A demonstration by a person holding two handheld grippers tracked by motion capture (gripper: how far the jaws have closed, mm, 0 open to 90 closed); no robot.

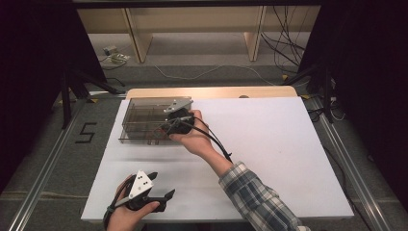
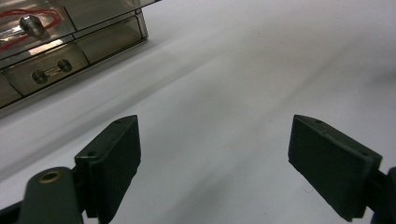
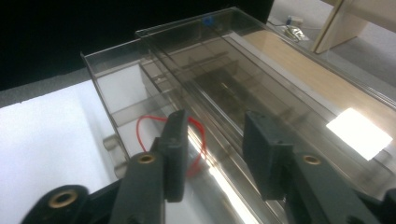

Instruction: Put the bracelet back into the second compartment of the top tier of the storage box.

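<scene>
Right gripper (image 3: 212, 154) parted over open drawer, red loop inside.
Clear drawer box (image 1: 144, 120) at table's 10 o'clock; top drawer (image 3: 112, 93) pulled out, red rubber band (image 3: 154, 122) lying in it, nothing between jaws. Drop looks done; drawer not yet pushed shut. Left gripper (image 2: 215, 163) idle at 7 o'clock, jaws wide, empty.

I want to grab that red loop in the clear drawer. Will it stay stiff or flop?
The red loop is thin and curves loosely, so it will probably flop and weigh little. It lies in the open drawer, so the right gripper, jaws apart above it, might struggle to pinch it.
</scene>
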